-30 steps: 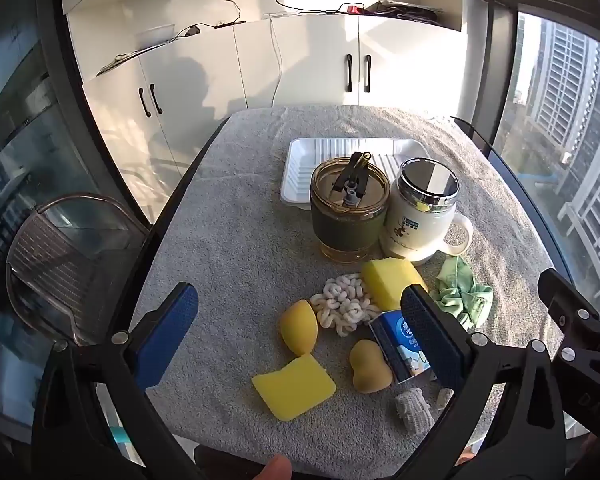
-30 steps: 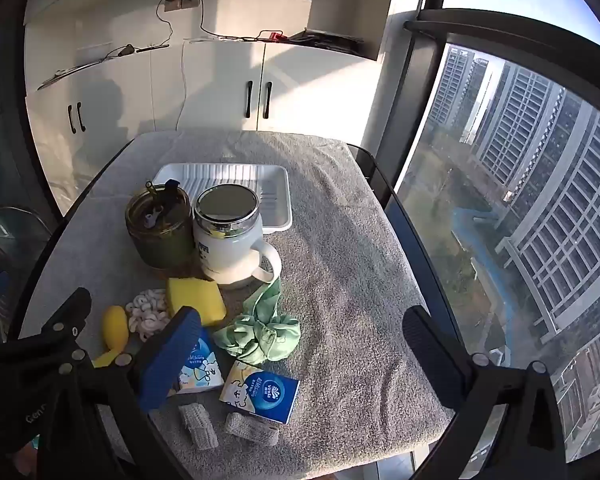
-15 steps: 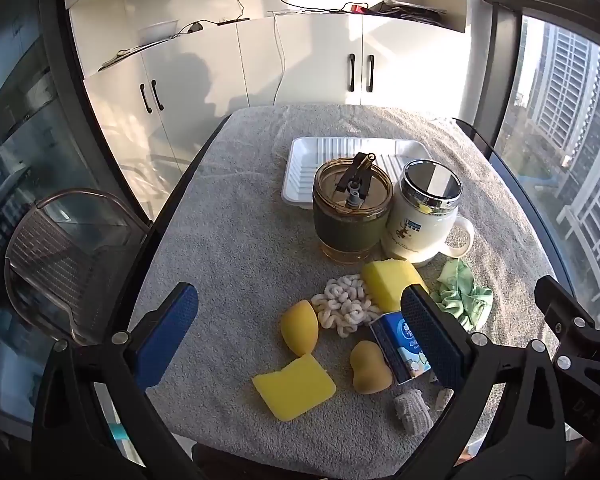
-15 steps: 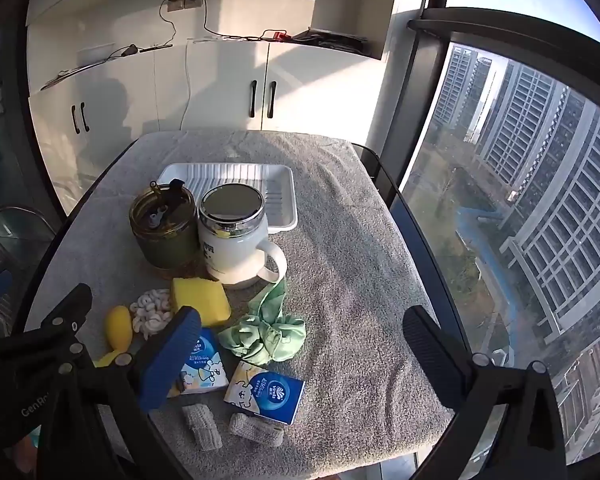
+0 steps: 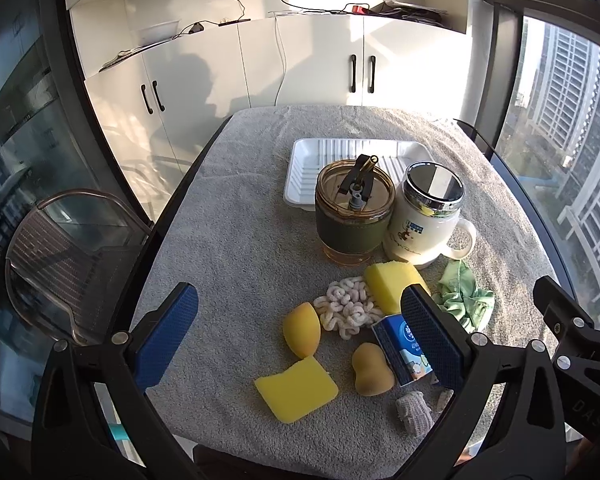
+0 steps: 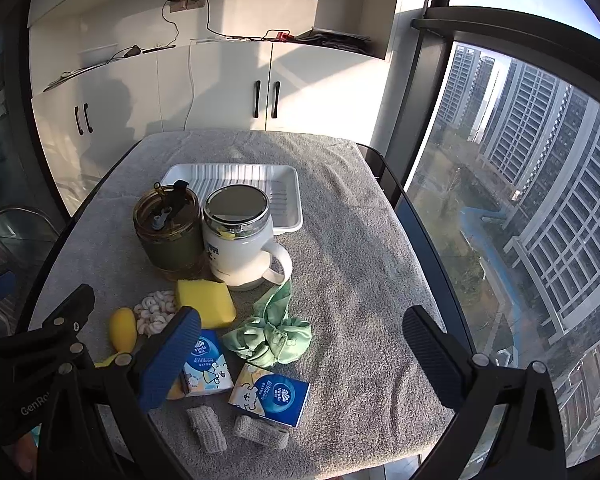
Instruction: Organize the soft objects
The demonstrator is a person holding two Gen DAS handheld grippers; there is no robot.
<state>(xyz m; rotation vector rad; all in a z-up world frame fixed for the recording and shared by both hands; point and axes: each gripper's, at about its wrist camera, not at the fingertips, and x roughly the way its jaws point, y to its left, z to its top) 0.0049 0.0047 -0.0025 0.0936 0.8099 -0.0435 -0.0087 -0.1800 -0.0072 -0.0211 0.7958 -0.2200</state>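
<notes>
Soft things lie at the near edge of a grey-towelled table [image 5: 240, 240]: two yellow sponges [image 5: 296, 389] [image 5: 392, 282], two yellow-orange makeup sponges [image 5: 302, 330] [image 5: 372, 370], a cream knotted scrunchie [image 5: 346, 310], a green scrunchie [image 6: 270, 334], two tissue packs [image 6: 206, 368] [image 6: 270, 394] and two grey knit bands [image 6: 206, 428] [image 6: 260, 432]. A white tray [image 5: 324, 160] stands empty behind. My left gripper [image 5: 298, 344] is open above the sponges. My right gripper [image 6: 302, 356] is open above the green scrunchie and tissue packs. Both hold nothing.
A green-sleeved amber tumbler [image 5: 352, 216] and a white lidded mug [image 5: 420, 220] stand between the soft things and the tray. A chair [image 5: 60, 256] stands left of the table. White cabinets line the far wall; windows run along the right.
Both views have shifted slightly, as if the grippers drew back a little. Nothing on the table has moved; both grippers stay open.
</notes>
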